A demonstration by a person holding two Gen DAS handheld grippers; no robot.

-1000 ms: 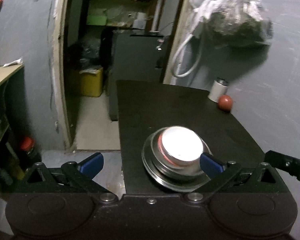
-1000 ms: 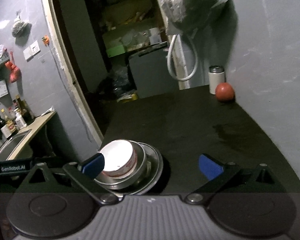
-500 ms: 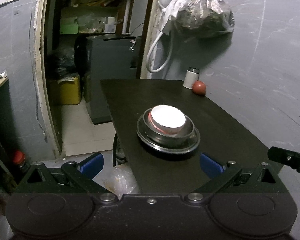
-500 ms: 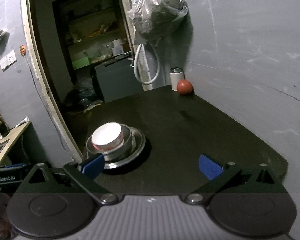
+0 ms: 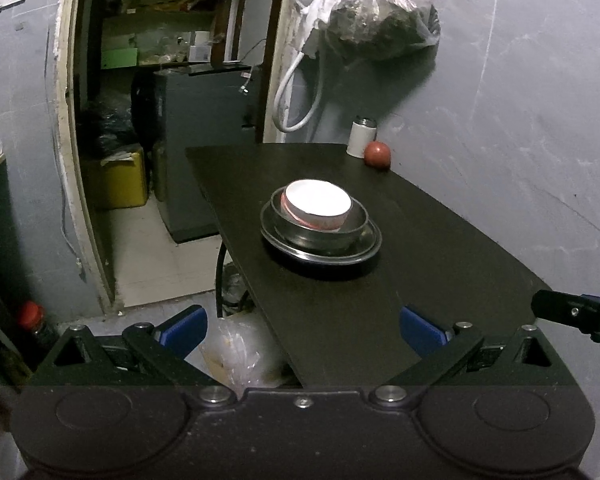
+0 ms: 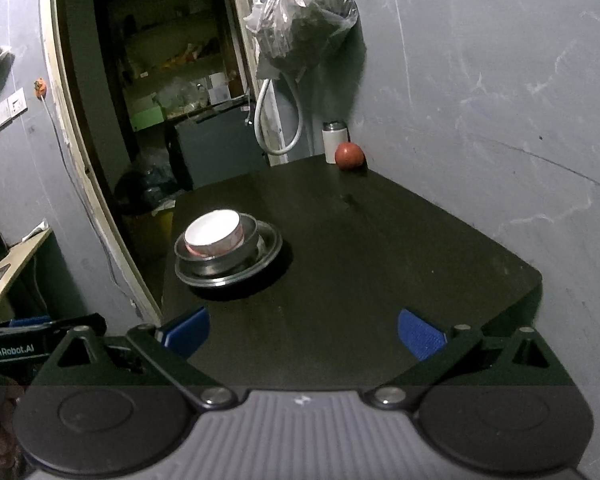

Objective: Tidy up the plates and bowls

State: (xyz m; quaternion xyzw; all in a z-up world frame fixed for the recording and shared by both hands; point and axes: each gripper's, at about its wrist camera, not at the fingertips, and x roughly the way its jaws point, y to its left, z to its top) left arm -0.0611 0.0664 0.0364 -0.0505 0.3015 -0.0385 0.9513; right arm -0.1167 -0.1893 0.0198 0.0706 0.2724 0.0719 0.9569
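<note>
The dark bench fills the middle of both views, set against a grey wall, with an open doorway beyond its far-left end. Ahead of the left tongs and a little right of their midline sits one stack: a metal plate at the bottom, one metal bowl nested on it, and one white-rimmed bowl with a pinkish side on top (three pieces in all, each resting inside the next). From the right tongs the same stack lies ahead and well to the left, near the bench's left edge, where the plate, metal bowl and white bowl show more of their sides. Both pairs of tongs stand wide apart with nothing between their blue pads, well short of the stack. The left view alone shows the floor past the bench edge, a yellow container in the doorway and a pale plastic bag under the bench just ahead of the left tongs; the right tongs' tip pokes in at its right margin. The right view alone shows a wooden counter far left and the bench's near right corner. At the far end, beside the wall, stand one white canister and one red ball, touching or nearly so; a filled plastic bag hangs above them.
</note>
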